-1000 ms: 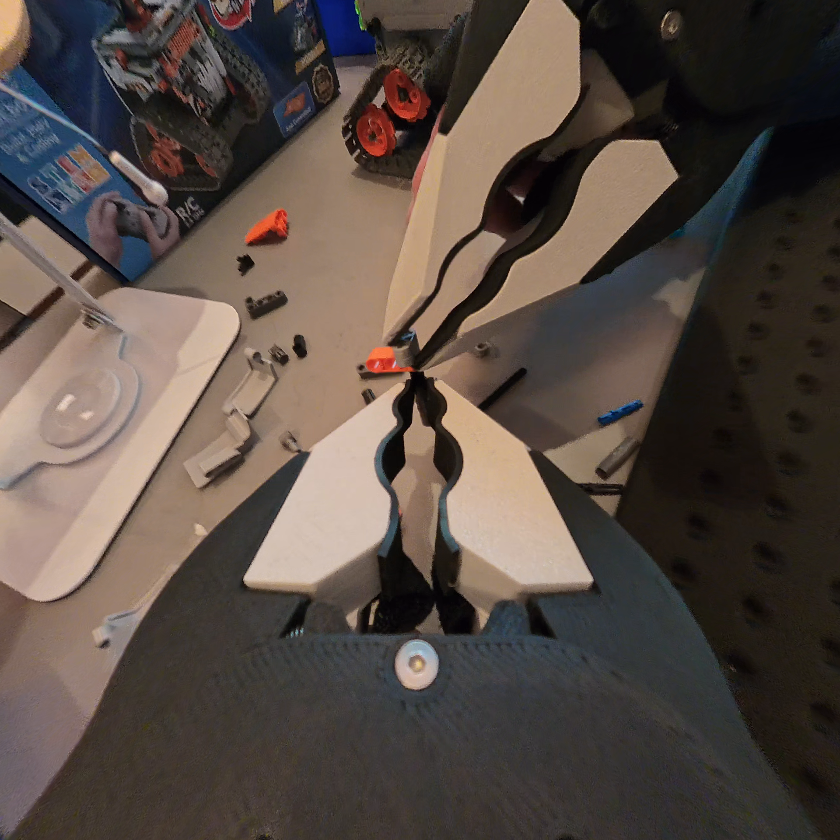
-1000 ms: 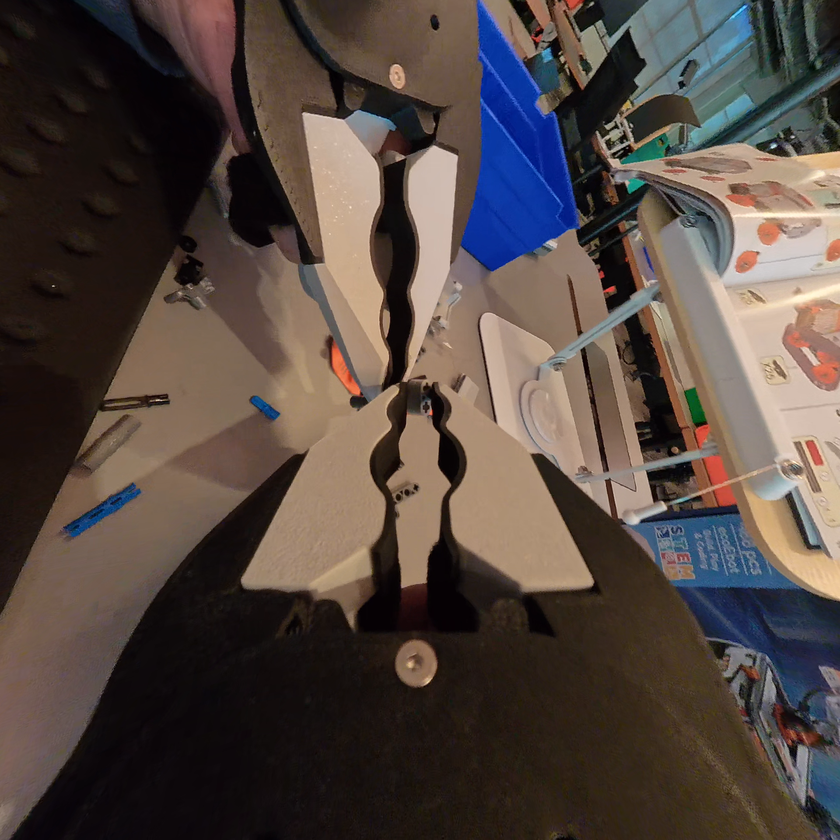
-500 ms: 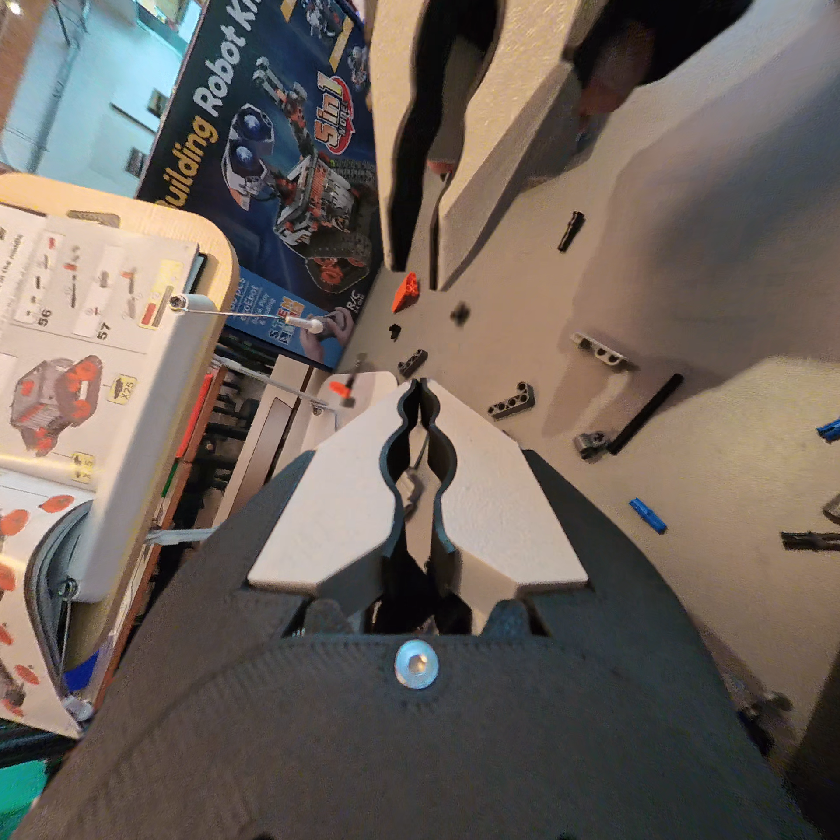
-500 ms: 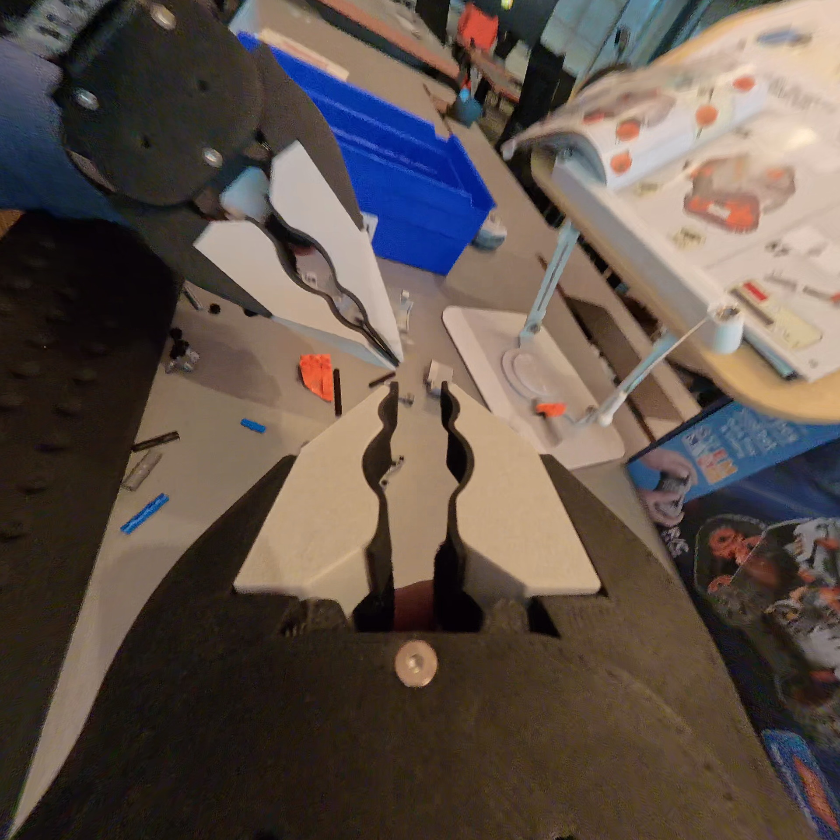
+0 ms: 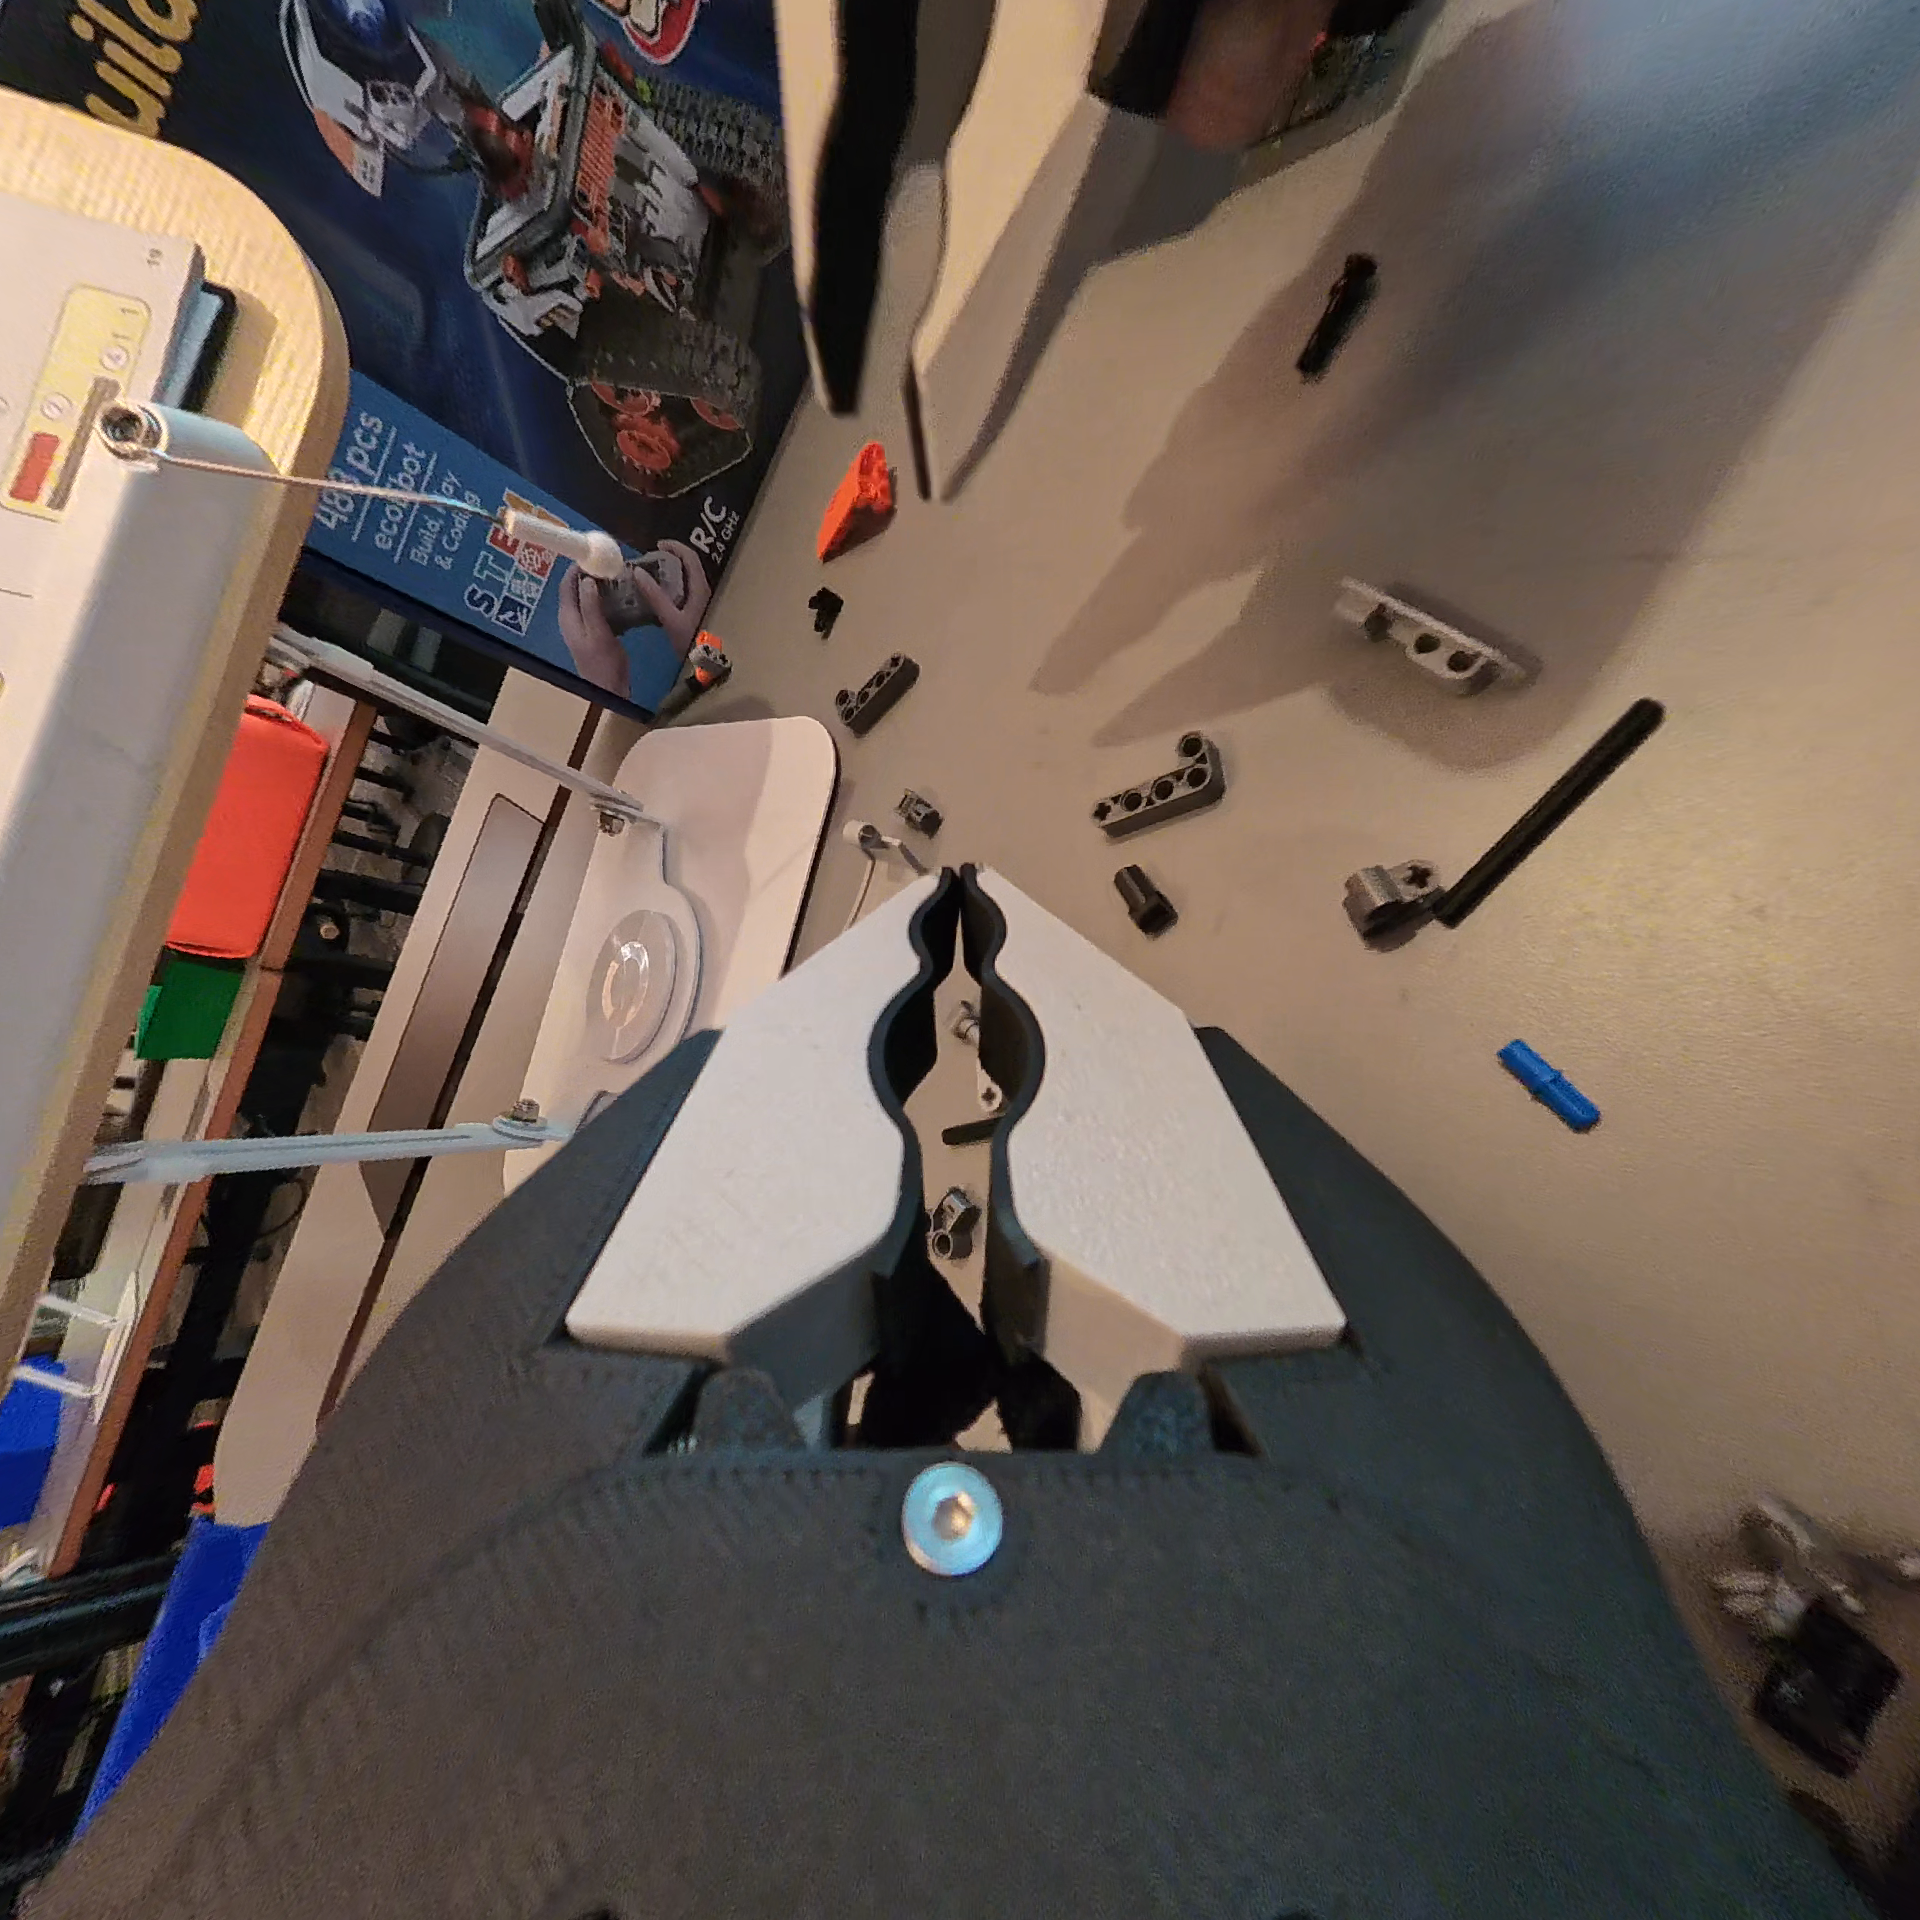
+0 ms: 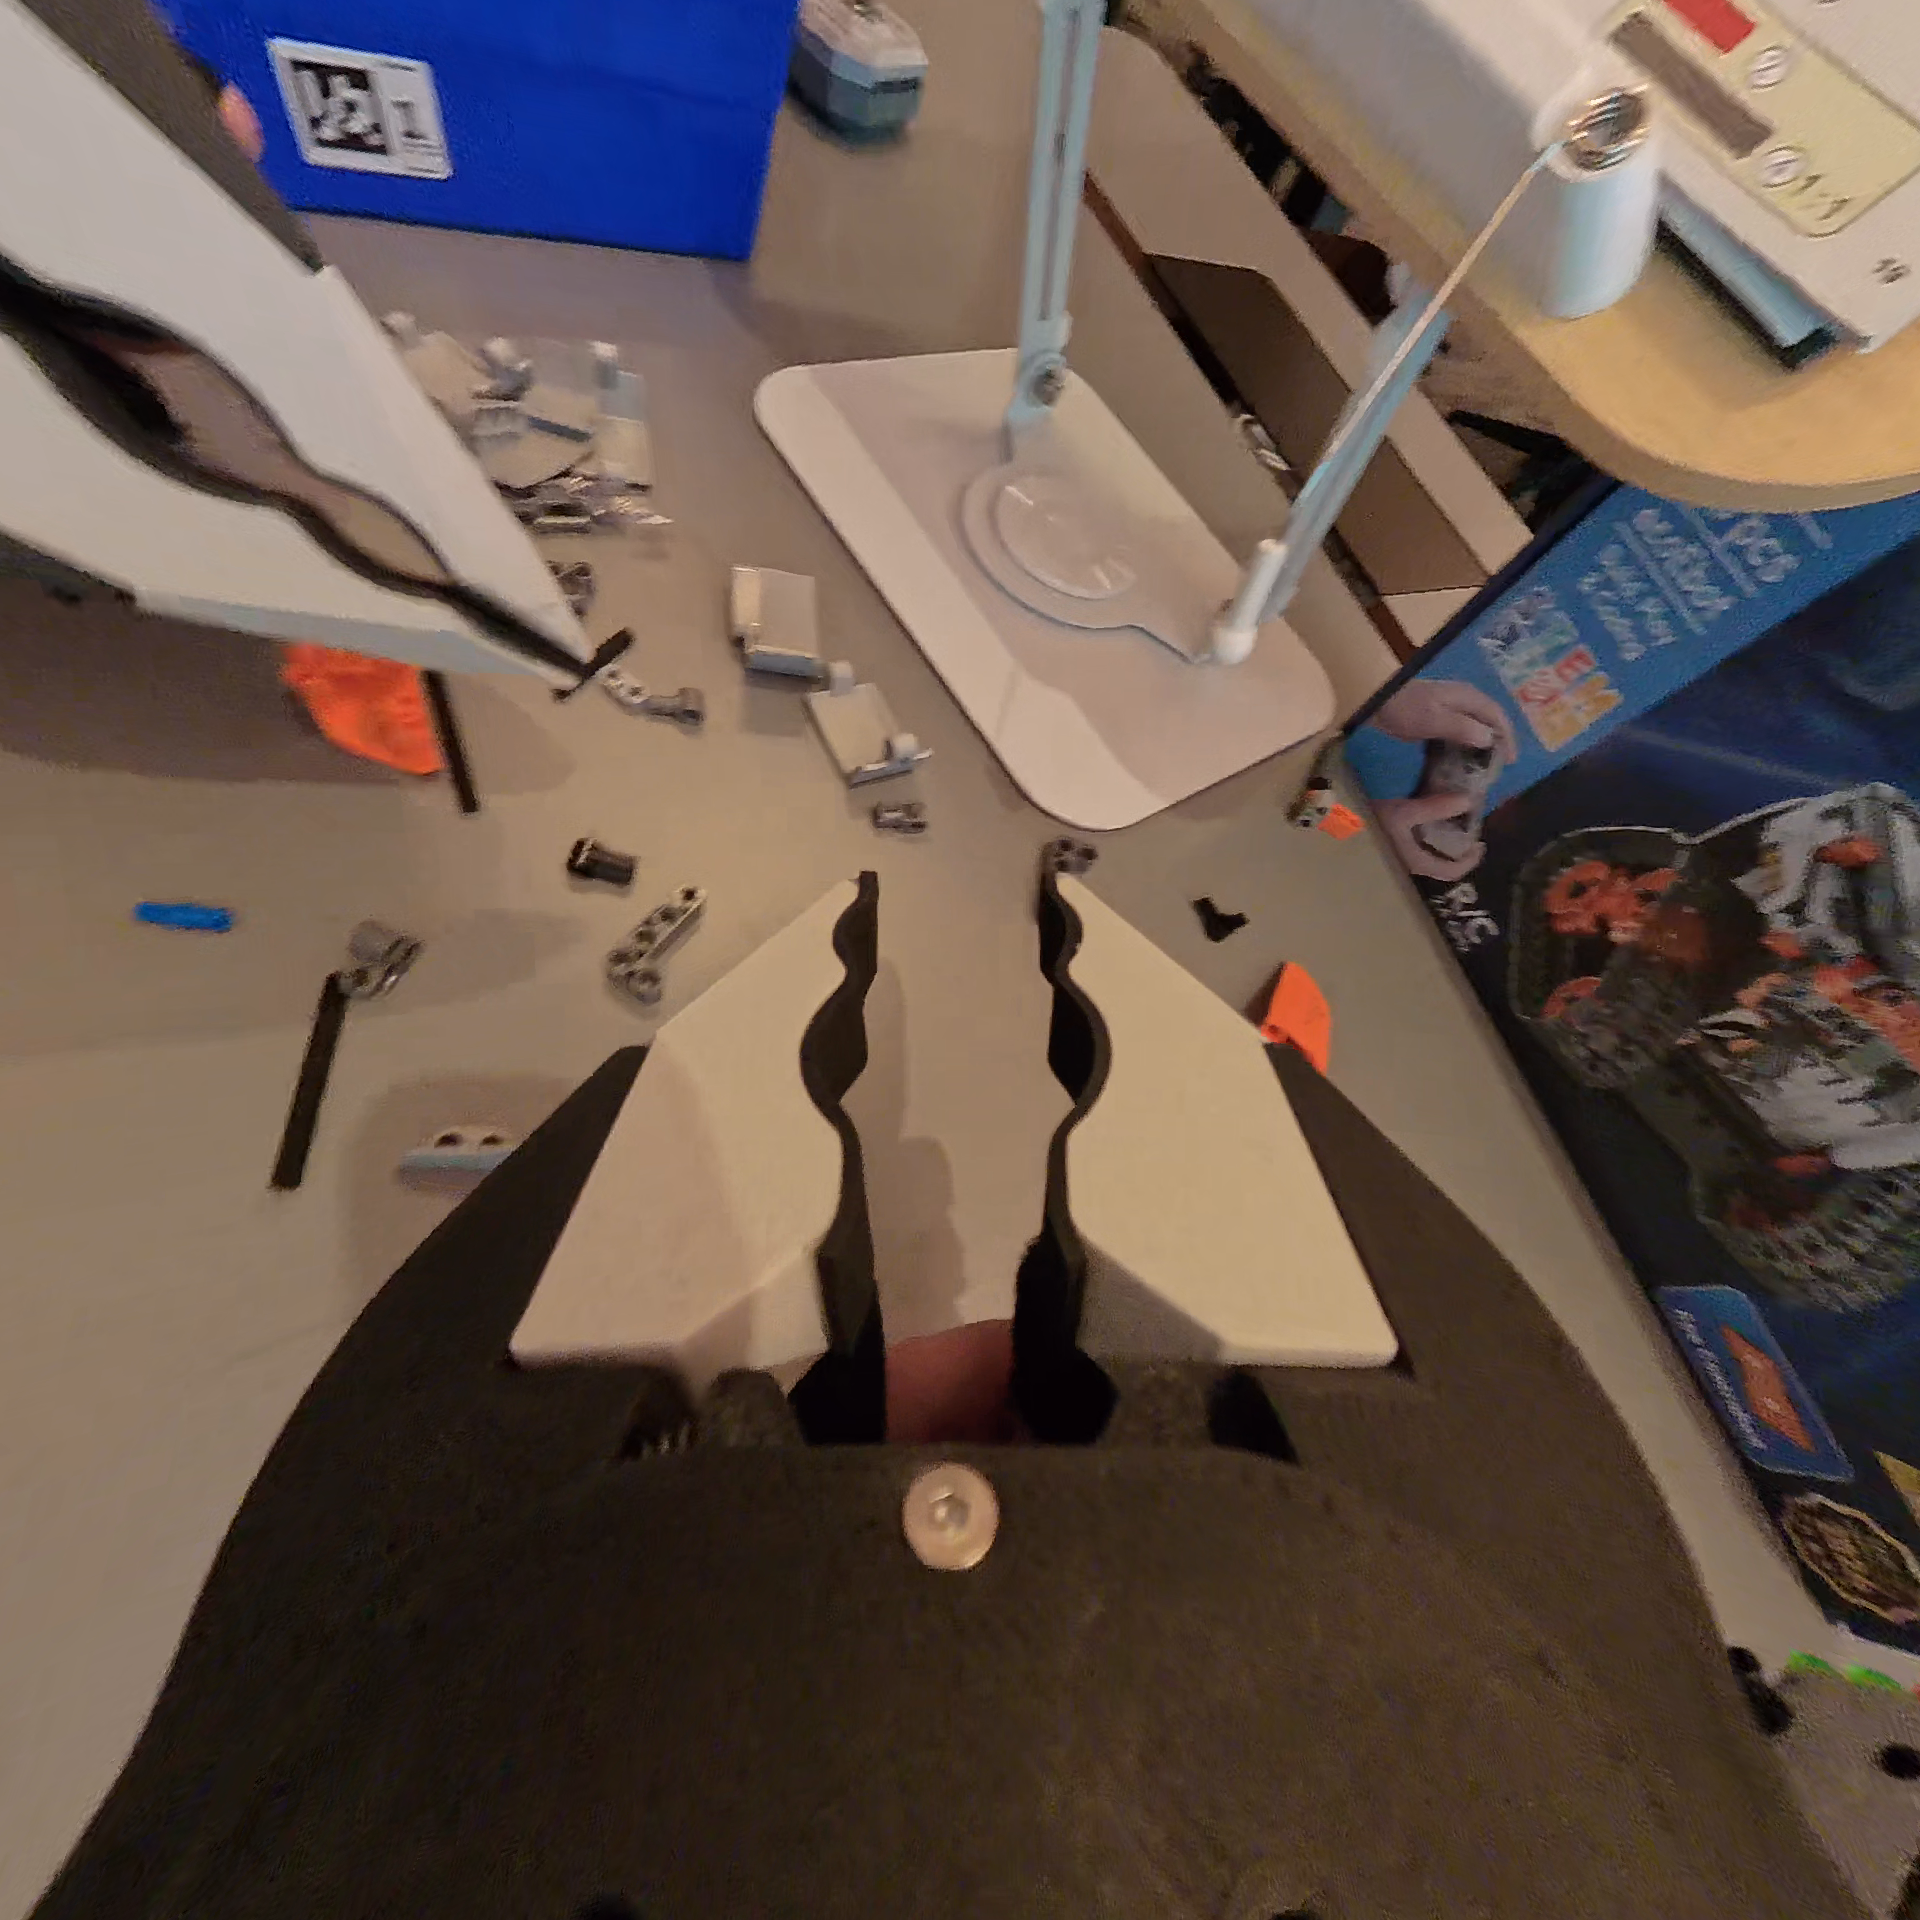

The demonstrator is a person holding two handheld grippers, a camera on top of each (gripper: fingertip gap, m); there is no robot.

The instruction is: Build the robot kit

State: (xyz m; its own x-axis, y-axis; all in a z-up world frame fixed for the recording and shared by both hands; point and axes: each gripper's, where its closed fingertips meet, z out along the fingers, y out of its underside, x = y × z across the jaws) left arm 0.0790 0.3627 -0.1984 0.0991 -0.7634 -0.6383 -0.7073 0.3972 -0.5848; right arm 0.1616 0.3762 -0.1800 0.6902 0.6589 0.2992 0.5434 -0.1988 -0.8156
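Fingers of the right gripper (image 6: 956, 883) are seen spread wide with nothing between them, only bare table (image 6: 940, 1081) showing in the gap. One second ago they were closed on a small grey piece, tip to tip with the other gripper; that piece is no longer held, and where it went cannot be told. Just beside the right finger an orange part (image 6: 1294, 1013) is seen, and beside the left finger a grey beam (image 6: 657, 940) and a black connector (image 6: 601, 860) lie loose.

The left gripper (image 5: 958, 878) is pressed together at its tips. In its own view nothing can be made out between them. In the right wrist view a short black piece (image 6: 611, 652) sticks out from the tips and appears to be pinched there, above the table. The two grippers, which met a second ago, are now held well apart. Near the left gripper's tips an L-beam (image 5: 1162, 800) and a black axle (image 5: 1548, 810) lie loose on the table.

Farther off, a white stand base (image 6: 1091, 665) is set on the table, with a blue box (image 6: 1714, 935) beside it and a blue bin (image 6: 582, 104) behind.
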